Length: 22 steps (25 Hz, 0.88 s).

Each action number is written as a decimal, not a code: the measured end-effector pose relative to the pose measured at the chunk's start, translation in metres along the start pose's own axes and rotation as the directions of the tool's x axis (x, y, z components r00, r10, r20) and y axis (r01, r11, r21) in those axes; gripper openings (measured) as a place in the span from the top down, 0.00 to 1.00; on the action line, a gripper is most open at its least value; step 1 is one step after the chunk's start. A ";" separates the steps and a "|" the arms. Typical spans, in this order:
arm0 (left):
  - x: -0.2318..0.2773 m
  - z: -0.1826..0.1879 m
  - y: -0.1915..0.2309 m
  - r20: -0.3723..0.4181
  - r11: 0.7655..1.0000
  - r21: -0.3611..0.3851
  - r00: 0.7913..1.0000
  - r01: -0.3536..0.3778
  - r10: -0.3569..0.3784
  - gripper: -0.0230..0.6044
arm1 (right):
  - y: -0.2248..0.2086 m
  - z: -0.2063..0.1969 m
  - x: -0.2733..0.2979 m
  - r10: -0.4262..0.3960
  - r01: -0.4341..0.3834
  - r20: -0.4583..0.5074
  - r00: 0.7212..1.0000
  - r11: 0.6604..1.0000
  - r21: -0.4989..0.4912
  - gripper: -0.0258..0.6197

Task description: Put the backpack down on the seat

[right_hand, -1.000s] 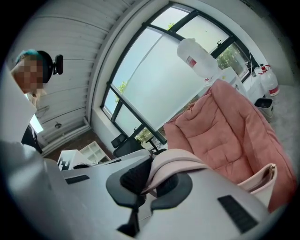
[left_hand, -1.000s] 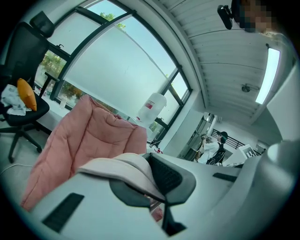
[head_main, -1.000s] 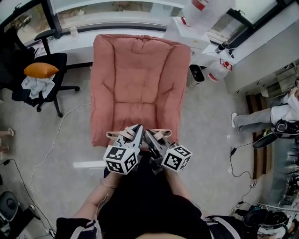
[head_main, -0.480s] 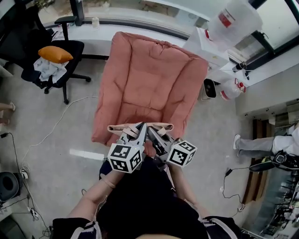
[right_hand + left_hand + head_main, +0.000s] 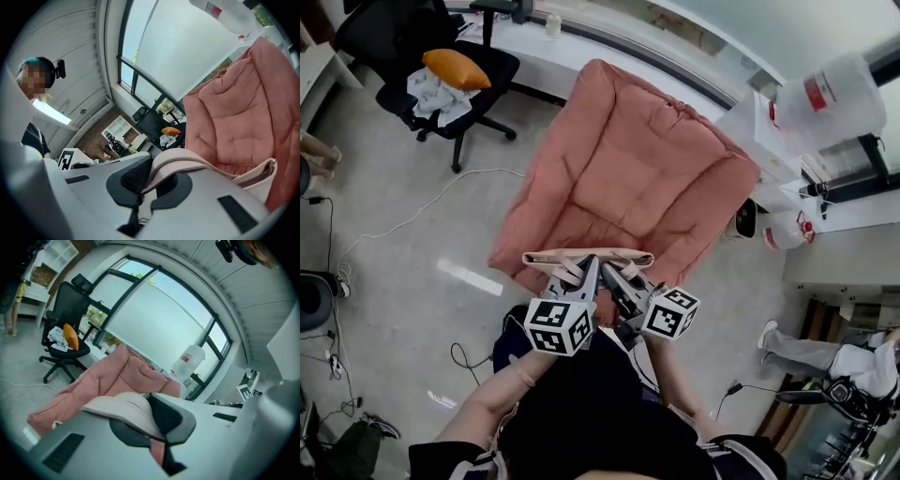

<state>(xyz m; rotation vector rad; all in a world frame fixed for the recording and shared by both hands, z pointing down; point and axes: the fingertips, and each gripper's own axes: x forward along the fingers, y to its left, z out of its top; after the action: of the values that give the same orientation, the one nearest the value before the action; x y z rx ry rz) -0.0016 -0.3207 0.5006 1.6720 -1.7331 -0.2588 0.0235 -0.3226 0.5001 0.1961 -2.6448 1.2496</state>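
The seat (image 5: 637, 187) is a pink padded armchair just ahead of both grippers. My left gripper (image 5: 589, 269) and right gripper (image 5: 610, 274) are side by side above the seat's front edge, each shut on a beige backpack strap (image 5: 581, 255). The strap loops out flat in front of them. The backpack's body hangs below the grippers and is almost wholly hidden. In the left gripper view the strap (image 5: 124, 404) lies pinched between the jaws, with the seat (image 5: 117, 376) behind. The right gripper view shows the strap (image 5: 187, 161) clamped the same way, the seat (image 5: 239, 122) to its right.
A black office chair (image 5: 478, 89) with an orange cushion (image 5: 455, 67) stands at the far left. A large water bottle (image 5: 839, 94) on a white stand is right of the seat. A white cable (image 5: 394, 225) trails over the floor at left. A person's legs (image 5: 787, 342) show at the right.
The view has swung, so the seat now sits slanted and further right, and the office chair higher up. Both grippers stay shut on the strap, close together at the seat's front edge.
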 end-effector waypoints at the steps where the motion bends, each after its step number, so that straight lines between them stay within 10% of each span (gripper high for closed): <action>1: 0.000 -0.002 0.003 0.008 1.000 -0.013 1.000 -0.019 0.019 0.94 | -0.002 -0.002 0.002 0.014 -0.014 -0.019 1.000 1.000 0.001 0.91; 11: 0.000 0.000 0.026 0.118 0.959 -0.183 0.963 -0.217 0.241 0.94 | -0.008 -0.002 0.026 0.201 -0.198 -0.233 0.952 0.980 0.035 0.91; 22: -0.005 0.002 0.040 0.157 0.918 -0.291 0.932 -0.271 0.325 0.94 | -0.005 -0.005 0.042 0.253 -0.247 -0.373 0.893 0.967 0.066 0.91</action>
<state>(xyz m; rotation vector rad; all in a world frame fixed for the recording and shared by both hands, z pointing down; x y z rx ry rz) -0.0352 -0.3111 0.5211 1.2015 -1.9790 -0.5075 -0.0154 -0.3236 0.5173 -0.3631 -2.3724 1.2339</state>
